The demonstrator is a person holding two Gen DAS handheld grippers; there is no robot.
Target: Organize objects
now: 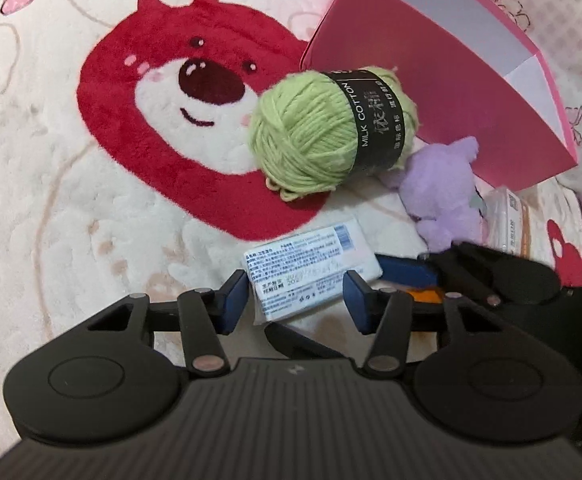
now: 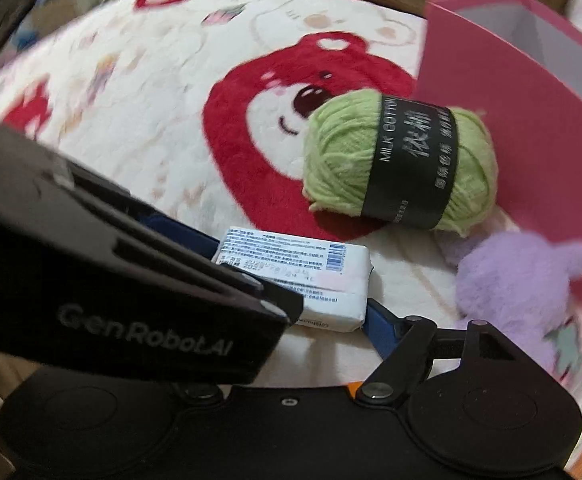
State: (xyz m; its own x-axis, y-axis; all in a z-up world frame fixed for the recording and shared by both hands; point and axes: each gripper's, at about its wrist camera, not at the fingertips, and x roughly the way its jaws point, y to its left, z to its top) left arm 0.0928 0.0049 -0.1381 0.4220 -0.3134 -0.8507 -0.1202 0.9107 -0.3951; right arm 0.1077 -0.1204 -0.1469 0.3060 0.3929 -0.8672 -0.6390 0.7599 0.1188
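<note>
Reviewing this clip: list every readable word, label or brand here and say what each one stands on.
"MILK COTTON": black band of the green yarn ball; its Chinese characters are too blurred to read.
"GenRobot.AI": body of the left gripper, in the right wrist view.
White tissue pack: barcode and fine print, too small to read.

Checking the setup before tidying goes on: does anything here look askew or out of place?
Yes. The pink box lies tipped on its side, its open mouth facing sideways rather than up. The green yarn ball and purple plush toy rest against its outer wall. The white tissue pack lies loose on the blanket.
</note>
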